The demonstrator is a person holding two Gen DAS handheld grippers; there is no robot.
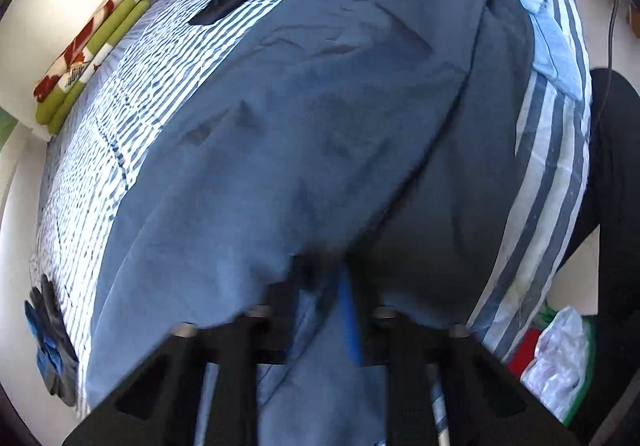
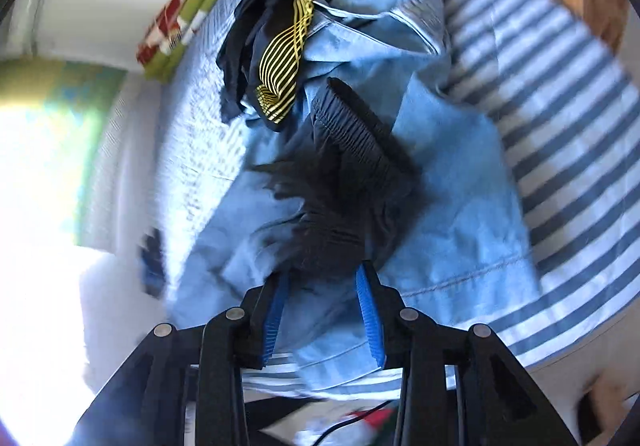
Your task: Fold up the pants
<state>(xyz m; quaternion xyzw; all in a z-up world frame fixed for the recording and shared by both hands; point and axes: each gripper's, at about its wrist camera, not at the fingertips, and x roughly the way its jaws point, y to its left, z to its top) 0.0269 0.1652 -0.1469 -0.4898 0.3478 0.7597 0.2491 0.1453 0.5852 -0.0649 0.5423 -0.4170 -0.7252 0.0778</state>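
Left claw (image 1: 340, 286) clenched on slate pants (image 1: 300, 106), right claw (image 2: 324, 294) released by the waistband (image 2: 352, 142) w/o grip, so fold could skew.

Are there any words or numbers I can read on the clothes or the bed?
None: no words, numbers or brand names can be read in either view.
Slate-blue pants: plain cloth, no label showing.
Light blue jeans: only stitching and a metal button, no writing.
Black and yellow striped garment: just stripes.
Striped bedsheet: just stripes.
Folded red, white and green cloth: a pattern, no letters.
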